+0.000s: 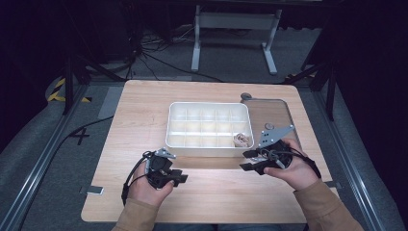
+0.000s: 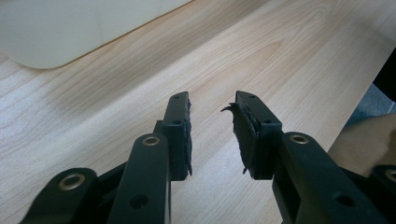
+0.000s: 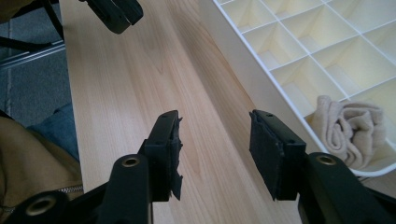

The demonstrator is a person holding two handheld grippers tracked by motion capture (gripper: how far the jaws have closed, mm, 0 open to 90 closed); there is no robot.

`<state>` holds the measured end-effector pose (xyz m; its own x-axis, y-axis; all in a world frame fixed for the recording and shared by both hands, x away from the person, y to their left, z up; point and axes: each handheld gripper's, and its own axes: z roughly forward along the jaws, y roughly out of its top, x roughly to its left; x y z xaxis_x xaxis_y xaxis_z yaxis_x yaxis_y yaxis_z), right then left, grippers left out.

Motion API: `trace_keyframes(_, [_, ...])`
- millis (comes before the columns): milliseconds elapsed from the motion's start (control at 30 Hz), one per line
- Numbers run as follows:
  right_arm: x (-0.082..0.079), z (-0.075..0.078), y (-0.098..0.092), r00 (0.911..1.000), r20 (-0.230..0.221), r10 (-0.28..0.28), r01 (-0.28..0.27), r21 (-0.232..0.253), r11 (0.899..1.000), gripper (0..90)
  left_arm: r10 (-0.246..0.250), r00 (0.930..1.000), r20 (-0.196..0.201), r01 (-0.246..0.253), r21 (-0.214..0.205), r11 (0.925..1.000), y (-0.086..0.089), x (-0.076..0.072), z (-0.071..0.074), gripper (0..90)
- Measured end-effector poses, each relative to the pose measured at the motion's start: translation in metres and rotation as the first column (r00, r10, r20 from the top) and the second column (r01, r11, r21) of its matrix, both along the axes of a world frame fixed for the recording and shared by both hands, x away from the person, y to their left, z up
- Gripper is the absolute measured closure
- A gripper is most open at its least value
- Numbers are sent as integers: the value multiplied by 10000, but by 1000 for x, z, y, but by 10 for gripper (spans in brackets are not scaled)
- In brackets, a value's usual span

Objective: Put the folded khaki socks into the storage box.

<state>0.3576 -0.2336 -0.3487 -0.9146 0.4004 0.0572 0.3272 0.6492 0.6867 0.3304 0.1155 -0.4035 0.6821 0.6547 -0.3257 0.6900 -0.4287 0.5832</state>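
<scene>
Compartment tray (image 1: 178, 126), white plastic, sits at the middle of the wooden table (image 1: 139, 115), its long axis running left to right across the table as the high view shows it. Its interior is divided into a grid of small cells. One cell, at the near right corner, holds a bundled beige cloth (image 1: 240, 140); in the right gripper view the same cloth (image 3: 354, 130) lies crumpled against the tray's rounded corner wall. No brand, label or legible writing is discernible on the tray or the cloth.

Left gripper (image 1: 180, 179) is held in the person's left hand (image 1: 144, 185) near the table's front edge, well short of the tray, jaws pointing toward the person's right. In the left gripper view the left gripper (image 2: 212, 126) has its jaws parted by a moderate gap with bare tabletop between them; nothing is gripped. A corner of the tray (image 2: 56, 32) shows at upper left of that view.

Right gripper (image 1: 246, 160) is held in the right hand (image 1: 293, 171) just in front of the tray's near right corner, jaws pointing toward the person's left. In the right gripper view the right gripper (image 3: 215, 140) has its jaws spread wide over bare wood beside the tray wall (image 3: 243, 56), holding nothing.

A grey flat panel (image 1: 276, 113) lies on the table just to the right of the tray.
</scene>
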Motion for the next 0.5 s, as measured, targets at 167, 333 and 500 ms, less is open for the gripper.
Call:
trace_keyframes(167, [-9, -9, -1, 10000, -39, 27, -27, 38, 10000, 525, 20, 10000, -49, -20, -4, 10000, 0, 0, 0, 668])
trace_keyframes(333, [-18, -24, -2, 9999, -133, -22, 25, 238, 9997, 526, -62, 10000, -52, 62, 46, 10000, 0, 1, 0, 668])
trace_keyframes(500, [-18, -38, -2, 9994, -315, -114, 117, 103, 9999, 516, -56, 10000, -58, 56, 62, 10000, -1, 1, -1, 667])
